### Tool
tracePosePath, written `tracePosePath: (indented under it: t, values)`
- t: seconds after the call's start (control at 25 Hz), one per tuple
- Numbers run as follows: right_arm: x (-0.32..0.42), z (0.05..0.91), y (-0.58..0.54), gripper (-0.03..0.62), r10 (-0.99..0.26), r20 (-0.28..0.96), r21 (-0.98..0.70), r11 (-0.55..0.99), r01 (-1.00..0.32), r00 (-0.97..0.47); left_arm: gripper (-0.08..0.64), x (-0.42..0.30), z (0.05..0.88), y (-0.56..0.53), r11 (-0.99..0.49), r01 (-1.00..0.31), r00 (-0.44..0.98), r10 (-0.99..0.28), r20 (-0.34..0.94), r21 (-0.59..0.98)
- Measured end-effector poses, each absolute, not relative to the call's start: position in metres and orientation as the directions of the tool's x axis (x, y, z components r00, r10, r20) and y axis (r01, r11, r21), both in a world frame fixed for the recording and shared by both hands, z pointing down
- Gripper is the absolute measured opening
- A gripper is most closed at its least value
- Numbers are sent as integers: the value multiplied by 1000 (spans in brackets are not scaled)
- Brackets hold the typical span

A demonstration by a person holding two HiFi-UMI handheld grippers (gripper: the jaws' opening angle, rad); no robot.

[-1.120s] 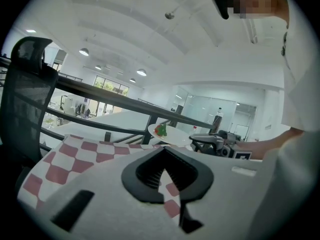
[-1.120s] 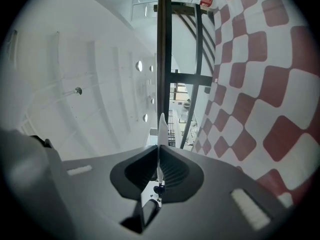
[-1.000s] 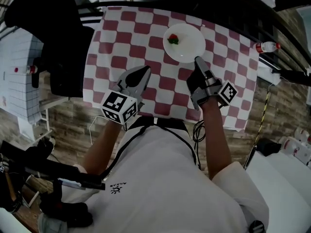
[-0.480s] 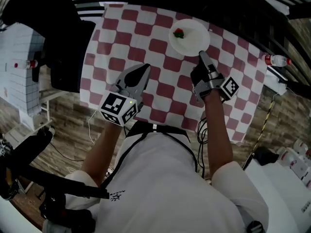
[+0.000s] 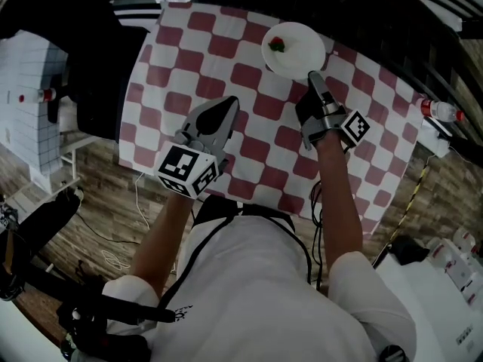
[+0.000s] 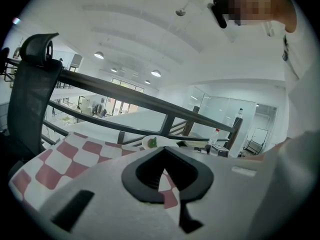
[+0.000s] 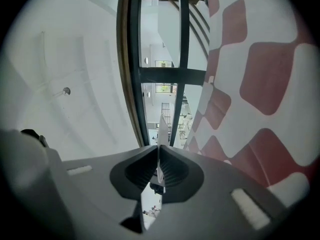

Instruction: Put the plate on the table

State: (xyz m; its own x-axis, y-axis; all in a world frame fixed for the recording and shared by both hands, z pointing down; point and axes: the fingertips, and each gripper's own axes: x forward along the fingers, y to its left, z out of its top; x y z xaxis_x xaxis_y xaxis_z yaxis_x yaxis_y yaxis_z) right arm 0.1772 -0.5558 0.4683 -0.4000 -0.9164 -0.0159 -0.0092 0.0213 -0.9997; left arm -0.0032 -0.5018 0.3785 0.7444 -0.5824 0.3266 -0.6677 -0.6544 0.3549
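The white plate (image 5: 294, 50) sits at the far side of the bench (image 5: 226, 59), over its checked cloth, with a small red and green morsel (image 5: 278, 45) on it. The right tool (image 5: 312, 76) is clamped tight on the plate's near rim. The left tool (image 5: 229, 102) hovers to the left, nearer, its jaws together and empty.

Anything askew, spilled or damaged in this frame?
Nothing stands out. The white plate looks level over the checkered tablecloth, with its near rim pinched by the right hand-held gripper. The small red-and-green food piece lies on the plate, not spilled. The left hand-held gripper is shut and empty.
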Motion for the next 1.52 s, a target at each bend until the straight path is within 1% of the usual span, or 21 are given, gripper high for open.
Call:
tracePosePath:
  t: [0.48,1.52]
  values:
    - [170,519,-601,21,-905,11,-1000,-9,-5,-424,2,-6,402,-519,-606,-707,707,-620,341,364]
    - [160,556,-621,21,-897,120,-992,-122,-22,-426,2,-11,417,-522,-597,-711,703,-618,353,372]
